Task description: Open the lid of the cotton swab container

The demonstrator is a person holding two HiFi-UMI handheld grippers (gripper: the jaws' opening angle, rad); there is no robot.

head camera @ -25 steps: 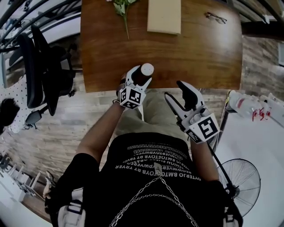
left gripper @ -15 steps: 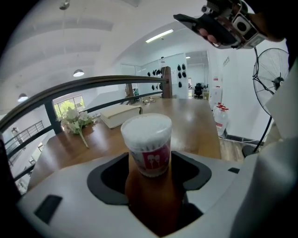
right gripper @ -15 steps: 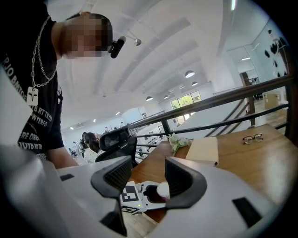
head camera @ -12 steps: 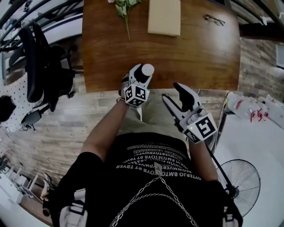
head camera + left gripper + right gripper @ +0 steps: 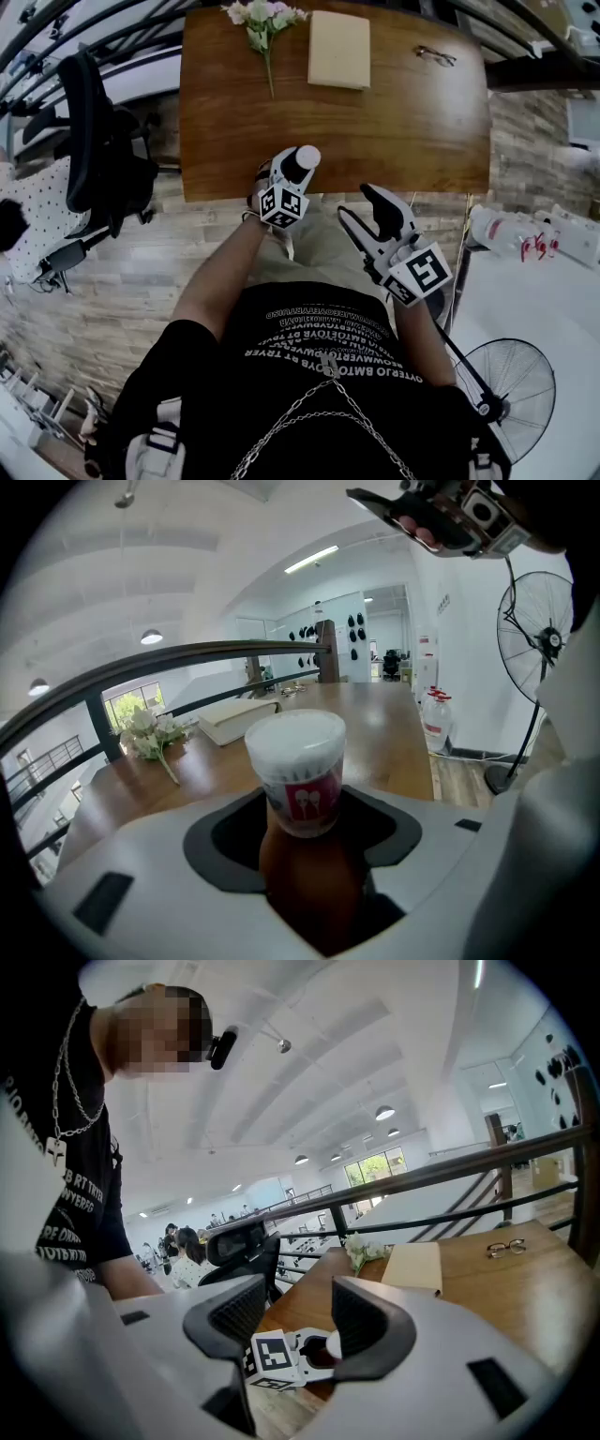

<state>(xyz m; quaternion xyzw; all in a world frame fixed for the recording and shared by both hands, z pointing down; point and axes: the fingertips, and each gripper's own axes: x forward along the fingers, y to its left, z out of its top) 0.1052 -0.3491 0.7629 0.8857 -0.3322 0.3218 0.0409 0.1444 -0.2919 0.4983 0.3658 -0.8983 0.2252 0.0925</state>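
The cotton swab container (image 5: pixel 302 161) has a white lid, a clear body with a red label and a brown lower part. It stands upright at the front edge of the wooden table (image 5: pixel 412 131). My left gripper (image 5: pixel 291 172) reaches over that edge with the container (image 5: pixel 298 775) between its jaws. The jaws are closing, and I still see gaps beside the clear body. My right gripper (image 5: pixel 361 204) hangs open and empty off the table, to the right of the left one. In the right gripper view (image 5: pixel 298 1321) the left gripper's marker cube (image 5: pixel 272 1354) shows between its jaws.
At the table's far side lie a flower sprig (image 5: pixel 264 14), a tan book (image 5: pixel 339 37) and a pair of glasses (image 5: pixel 436 56). A black office chair (image 5: pixel 94 141) stands left of the table. On the floor at the right are plastic bottles (image 5: pixel 511 230) and a fan (image 5: pixel 511 384).
The left gripper's jaws have drawn in closer around the container. The right gripper has drifted slightly left and down. The container has stayed at the table's edge.
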